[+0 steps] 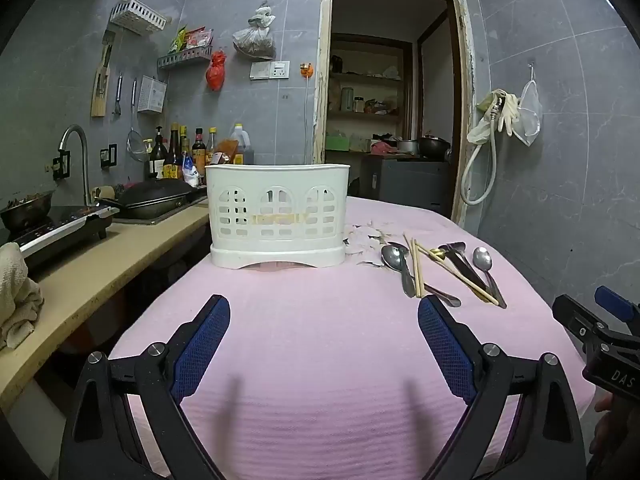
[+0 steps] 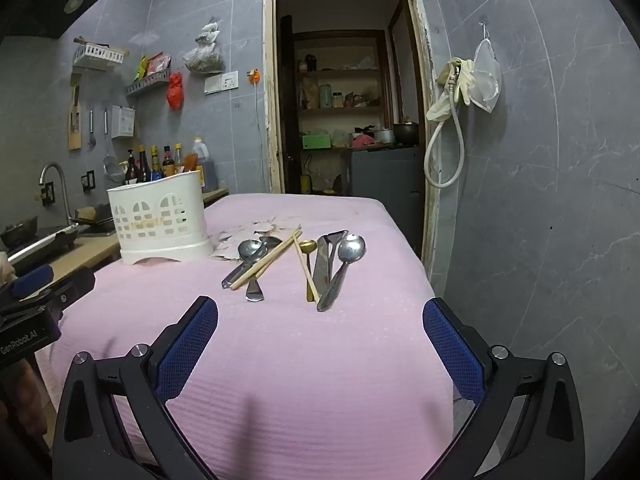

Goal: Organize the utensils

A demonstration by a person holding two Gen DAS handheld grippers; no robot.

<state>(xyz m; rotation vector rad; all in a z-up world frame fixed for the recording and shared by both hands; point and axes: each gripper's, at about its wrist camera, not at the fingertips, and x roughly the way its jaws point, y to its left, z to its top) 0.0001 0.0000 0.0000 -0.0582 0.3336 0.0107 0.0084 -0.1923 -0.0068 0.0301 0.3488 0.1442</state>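
A white plastic utensil holder point(image 1: 277, 216) stands upright on the pink-covered table point(image 1: 320, 360), straight ahead of my left gripper point(image 1: 324, 312), which is open and empty. It also shows in the right wrist view point(image 2: 160, 220) at the left. Loose utensils lie right of it: steel spoons point(image 2: 350, 250), wooden chopsticks point(image 2: 266, 260), a gold spoon point(image 2: 308, 248) and a dark flat utensil point(image 2: 326, 256). In the left view the spoons point(image 1: 482, 260) and chopsticks point(image 1: 416, 268) lie at the right. My right gripper point(image 2: 320, 312) is open and empty, just short of the utensils.
A kitchen counter point(image 1: 100, 264) with a stove, pan point(image 1: 156, 200), bottles and a tap runs along the left. An open doorway point(image 2: 348, 112) lies behind the table. A hose and gloves point(image 2: 456, 80) hang on the right wall. The table's right edge is near the wall.
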